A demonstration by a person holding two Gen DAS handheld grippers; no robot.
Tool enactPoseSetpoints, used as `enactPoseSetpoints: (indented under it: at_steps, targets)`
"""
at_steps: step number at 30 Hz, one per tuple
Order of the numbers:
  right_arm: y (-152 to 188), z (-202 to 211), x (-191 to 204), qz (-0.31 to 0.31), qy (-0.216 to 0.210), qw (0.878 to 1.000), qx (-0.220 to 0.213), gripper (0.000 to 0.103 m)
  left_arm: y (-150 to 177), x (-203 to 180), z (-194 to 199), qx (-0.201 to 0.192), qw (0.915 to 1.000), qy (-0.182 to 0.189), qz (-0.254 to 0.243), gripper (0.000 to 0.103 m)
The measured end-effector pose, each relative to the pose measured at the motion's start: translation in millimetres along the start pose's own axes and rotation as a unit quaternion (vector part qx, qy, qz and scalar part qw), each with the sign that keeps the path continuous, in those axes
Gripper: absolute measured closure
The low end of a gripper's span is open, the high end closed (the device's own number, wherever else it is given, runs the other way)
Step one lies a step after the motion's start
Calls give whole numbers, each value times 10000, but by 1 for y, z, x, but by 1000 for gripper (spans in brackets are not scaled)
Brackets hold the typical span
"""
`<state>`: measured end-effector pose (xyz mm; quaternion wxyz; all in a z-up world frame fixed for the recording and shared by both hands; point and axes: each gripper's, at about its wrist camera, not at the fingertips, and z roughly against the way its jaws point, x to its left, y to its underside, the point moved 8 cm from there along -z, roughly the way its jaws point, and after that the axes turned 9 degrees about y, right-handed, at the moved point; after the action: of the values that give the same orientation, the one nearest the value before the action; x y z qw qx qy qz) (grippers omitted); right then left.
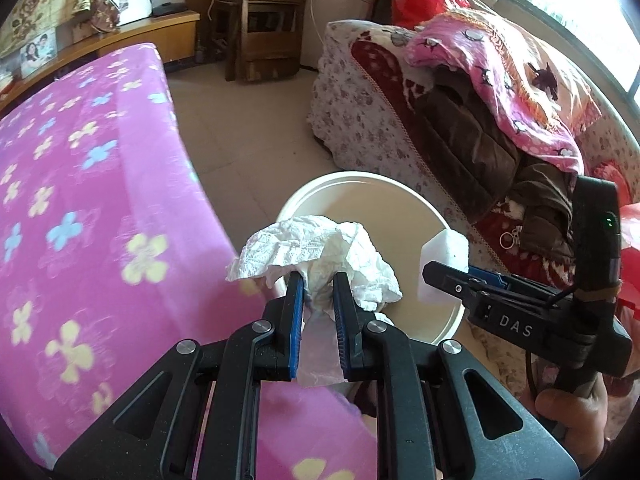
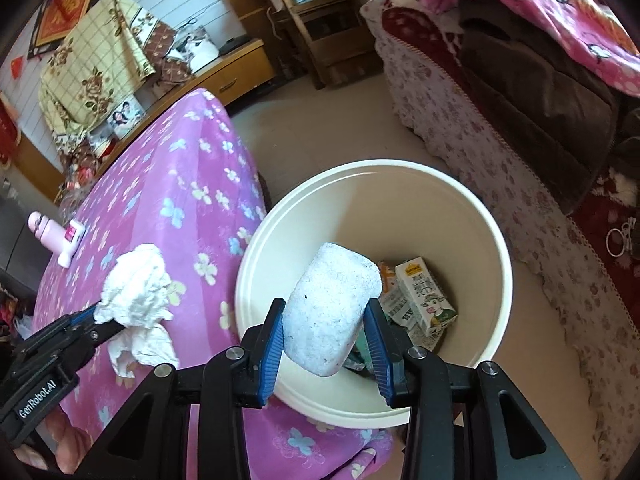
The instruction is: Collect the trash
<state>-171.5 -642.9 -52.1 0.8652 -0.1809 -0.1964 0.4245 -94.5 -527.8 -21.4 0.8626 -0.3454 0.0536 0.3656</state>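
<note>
Left tongs (image 1: 316, 280): closed on a crumpled tissue (image 1: 320, 252); wad bulges past the tips, a loose tail hangs below between the fingers
Right tongs (image 2: 326, 312): clamped on a white foam block (image 2: 332, 308), gripped at its lower half, the top leaning forward past the tips
Bin (image 2: 496, 240): ahead of and below the right tongs, block held over its mouth; from the left tongs the near rim lies just beyond the tissue; a carton (image 2: 426, 294) and other scraps lie at the bottom
Surface (image 2: 168, 184): pink flowered cover, left of both tongs; the bin stands tight beside it
Risk: tissue looks short of the opening, so releasing here could drop it on the rim or cover; the tail may cling to a pad; the block, held low, could pivot out early
Pose: both tongs pitched downward, side by side, right one farther in; a hand (image 1: 572, 412) grips the right handle
</note>
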Motion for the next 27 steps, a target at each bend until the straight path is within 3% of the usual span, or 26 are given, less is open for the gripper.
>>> enactPoseSetpoints:
  at_steps: [3, 8, 11, 16, 20, 27]
  targets:
    - [-2, -2, -5, -32, 95, 9999, -36, 59, -2, -2, -10, 31, 10000, 72, 0, 86]
    - [-2, -6, -10, -5, 382, 9993, -37, 52, -6, -3, -18, -27, 9999, 150, 78, 57]
    - [-1, -9, -16, -23, 496, 9988, 9, 45, -7, 0, -16, -89, 9999, 95, 78, 56]
    - [0, -9, -20, -86, 531, 9985, 22, 44, -5, 9, -8, -141, 9999, -30, 87, 55]
    - [3, -9, -15, 7, 569, 9984, 9, 41, 1, 16, 6, -289, 9994, -174, 104, 44]
    - [7, 5, -3, 125, 649, 9976, -224, 35, 12, 29, 29, -458, 9978, -466, 87, 41]
